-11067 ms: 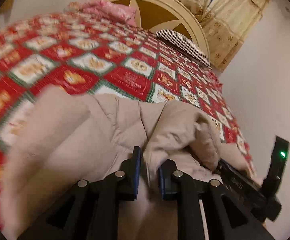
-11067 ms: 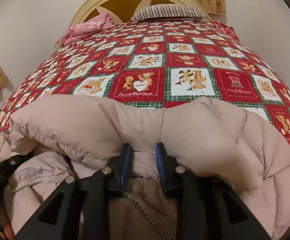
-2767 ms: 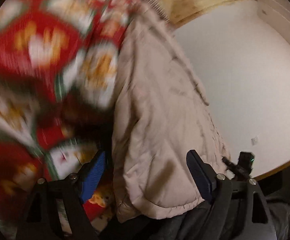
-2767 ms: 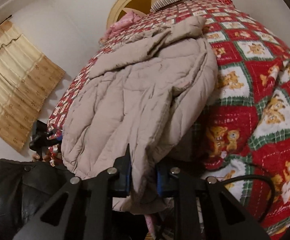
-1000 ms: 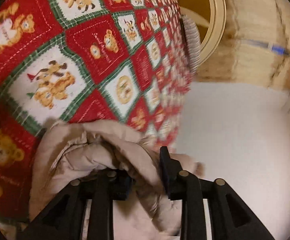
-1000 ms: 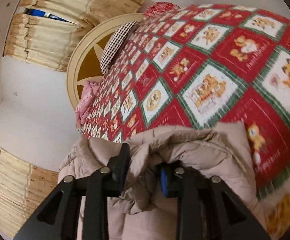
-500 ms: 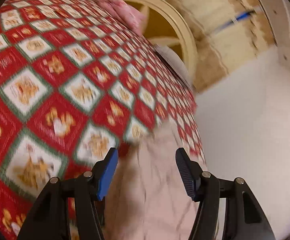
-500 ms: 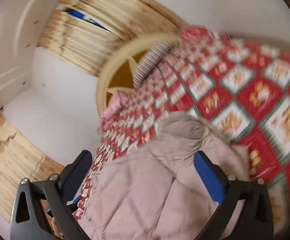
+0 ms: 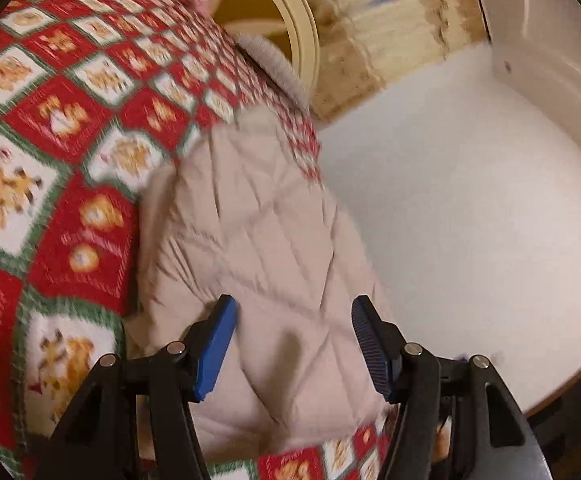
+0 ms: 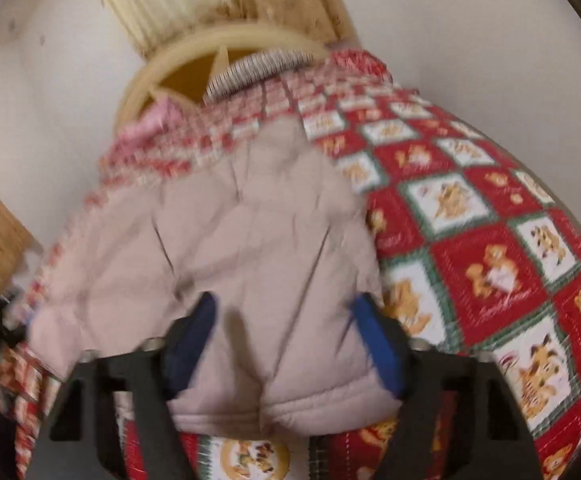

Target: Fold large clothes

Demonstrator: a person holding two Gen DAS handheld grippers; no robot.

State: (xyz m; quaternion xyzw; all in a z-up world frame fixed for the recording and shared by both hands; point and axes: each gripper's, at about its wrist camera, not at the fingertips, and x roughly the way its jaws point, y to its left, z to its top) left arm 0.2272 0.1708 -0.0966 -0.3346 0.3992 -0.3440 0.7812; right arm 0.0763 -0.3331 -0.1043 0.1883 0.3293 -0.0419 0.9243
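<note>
Our left gripper (image 9: 292, 344) has its blue-padded black fingers (image 9: 215, 346) spread wide, with nothing pinched between them; they hang just over the near end of the beige quilted puffer jacket (image 9: 250, 240), and we cannot tell whether the pads touch the fabric. Our right gripper (image 10: 286, 340) stands the same way, its blue-padded fingers (image 10: 374, 340) far apart and holding nothing, framing the stitched hem of the same jacket from above. That view is smeared by motion blur, so contact there is also unclear.

The jacket lies as a folded, puffy bundle on the bed, close to the bed's foot edge and along one side edge. In the left wrist view it runs along the edge of the bed that borders the plain white wall (image 9: 470, 208); in the right wrist view it covers the left part of the bed, with its rounded hem nearest us and its far end pointing toward the headboard.

Under it spreads the red, green and white patchwork bedspread printed with teddy bears (image 9: 50, 128), bare across the rest of the bed. At the head edge sit a grey striped pillow (image 10: 258, 68) and a pink bundle of cloth (image 10: 154, 120), against the round cream headboard with a yellow-brown centre (image 10: 194, 68). Beyond hang pale yellow curtains (image 9: 390, 32).
</note>
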